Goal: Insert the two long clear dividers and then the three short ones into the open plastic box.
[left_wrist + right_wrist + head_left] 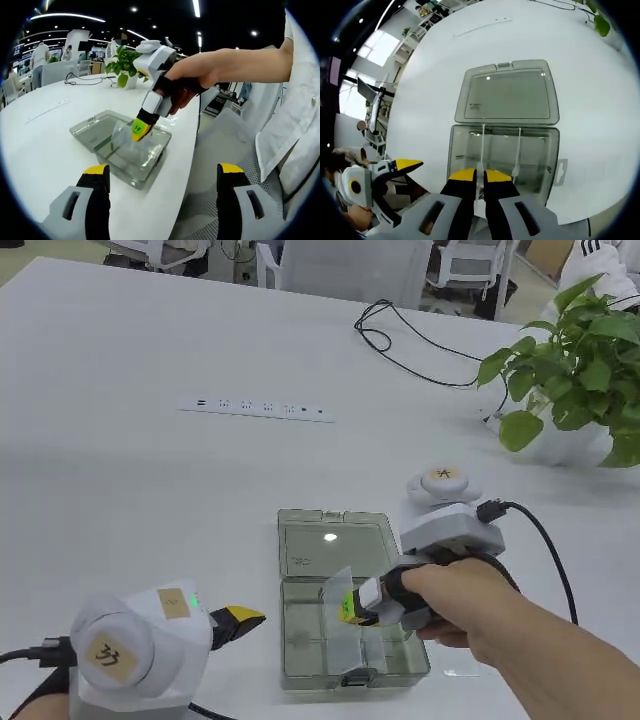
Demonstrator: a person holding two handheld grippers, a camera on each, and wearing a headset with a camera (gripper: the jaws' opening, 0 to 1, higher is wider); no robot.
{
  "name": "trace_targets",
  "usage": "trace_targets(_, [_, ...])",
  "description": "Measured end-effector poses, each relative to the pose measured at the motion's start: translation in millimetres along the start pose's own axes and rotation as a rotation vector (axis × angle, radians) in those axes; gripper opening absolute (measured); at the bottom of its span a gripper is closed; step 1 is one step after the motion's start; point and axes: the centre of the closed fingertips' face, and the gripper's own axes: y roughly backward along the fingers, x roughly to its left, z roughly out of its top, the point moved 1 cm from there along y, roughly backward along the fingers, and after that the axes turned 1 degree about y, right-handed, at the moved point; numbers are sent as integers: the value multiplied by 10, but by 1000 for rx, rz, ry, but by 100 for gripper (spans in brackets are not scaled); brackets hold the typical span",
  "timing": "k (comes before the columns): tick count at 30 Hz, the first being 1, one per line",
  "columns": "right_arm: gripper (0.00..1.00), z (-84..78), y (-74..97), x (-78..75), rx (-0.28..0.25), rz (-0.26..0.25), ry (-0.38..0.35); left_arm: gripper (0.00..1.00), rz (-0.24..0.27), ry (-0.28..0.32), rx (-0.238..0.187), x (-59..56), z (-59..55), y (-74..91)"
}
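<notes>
The open clear plastic box (300, 660) lies on the white table, its lid (332, 540) folded flat behind it. My right gripper (347, 610) hovers over the box's base, shut on a clear divider (338, 632) that stands upright inside the box. In the right gripper view the pinched divider (482, 150) appears edge-on between the closed jaws (480, 176), and a second divider (518, 150) stands in the base (465, 150) to its right. My left gripper (240, 619) rests open to the left of the box, holding nothing (162, 172). It looks at the right gripper (138, 130) and the box (90, 131).
A small clear piece (563, 172) lies on the table just right of the box. A white power strip (255, 408), a black cable (410, 350) and a potted plant (575, 370) sit farther back. The table's near edge is close to the box.
</notes>
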Motion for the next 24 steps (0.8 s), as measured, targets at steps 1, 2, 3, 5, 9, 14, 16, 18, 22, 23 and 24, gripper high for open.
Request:
trace_targets(1, [7,1,0,-6,0,-5,3,90,0,1,0,-2,0,-1])
trace_targets(2, [6,-2,0,-8,0,-8,6,90,-1,2,1,-3,-2,-2])
trace_targets(3, [6,-5,0,-8,1,-8,6,90,-1,2,1,-3,-3,-3])
trace_targets(5, [7,-2,-1,-16,1,-13,12,90,-2,3,-1,-5,0,-6])
trace_targets(9, [6,1,2,-19,2,-21,21,90,-2,5,-3,-9,1,-9])
trace_targets(14, [7,3,-3,-20,5,-32,36,90,-3,6,-5,-16,0,-12])
trace_targets(16, [7,4,-6,-10,6,-43,54,89,-3,7,-4,-15,-2,-12])
trace_targets(18, [7,7,-9,-2,8,-54,74,89,-2,8,-4,-13,-1,-10])
trace_targets(22, [7,27,-12,-6,13,-77,119,89,0,10,-8,-12,8,-6])
trace_targets(23, [7,37,-3,-1,13,-83,133,89,0,10,-9,-12,8,-7])
trace_targets(24, [7,50,10,18,9,-89,151,89,0,10,-9,-13,8,-9])
